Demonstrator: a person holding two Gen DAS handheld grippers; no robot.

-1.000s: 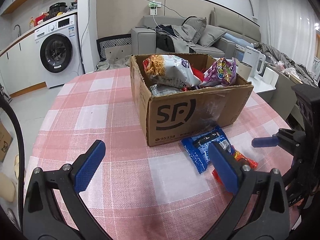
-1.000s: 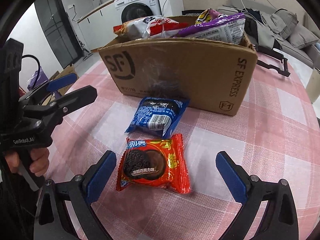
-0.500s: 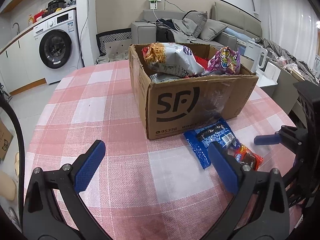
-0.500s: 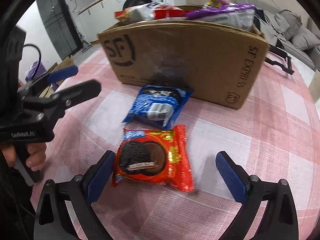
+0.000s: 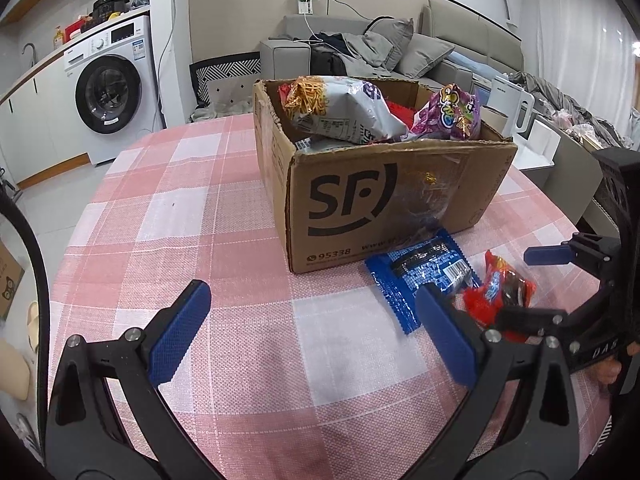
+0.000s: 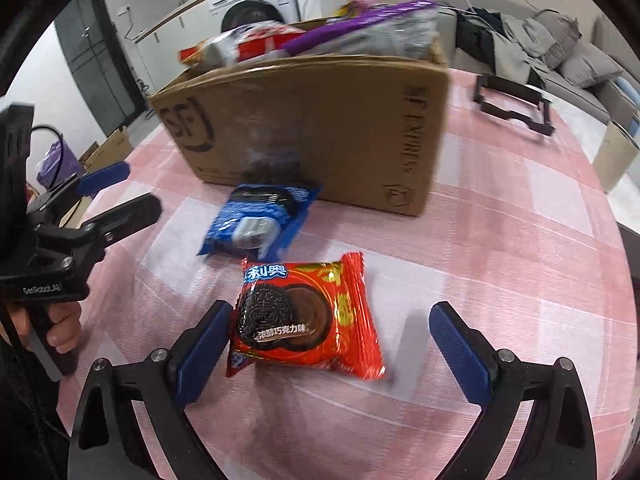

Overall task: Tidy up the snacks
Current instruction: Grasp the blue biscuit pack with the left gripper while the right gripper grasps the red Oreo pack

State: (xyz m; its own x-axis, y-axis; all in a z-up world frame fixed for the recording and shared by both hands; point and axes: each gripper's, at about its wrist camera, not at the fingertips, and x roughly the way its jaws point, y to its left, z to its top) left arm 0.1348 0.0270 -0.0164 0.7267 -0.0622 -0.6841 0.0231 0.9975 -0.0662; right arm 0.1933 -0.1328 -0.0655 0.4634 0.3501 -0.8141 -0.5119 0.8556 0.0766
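A red Oreo packet (image 6: 306, 316) lies flat on the pink checked tablecloth (image 6: 500, 264), between the open fingers of my right gripper (image 6: 332, 348); its left edge is close to the left fingertip. It also shows in the left wrist view (image 5: 500, 292). A blue cookie packet (image 6: 260, 220) lies just beyond it, against the cardboard SF box (image 6: 320, 128) that holds several snack bags. In the left wrist view the blue packet (image 5: 420, 276) lies in front of the box (image 5: 384, 196). My left gripper (image 5: 312, 332) is open and empty above the cloth.
A black frame (image 6: 516, 104) lies on the table behind the box. A pale cup (image 6: 614, 156) stands at the table's right edge. A washing machine (image 5: 112, 92) and a grey sofa (image 5: 384, 52) stand beyond the table.
My right gripper has moved forward and down, so the red packet now lies between its fingers. The left wrist view has drawn slightly closer to the box.
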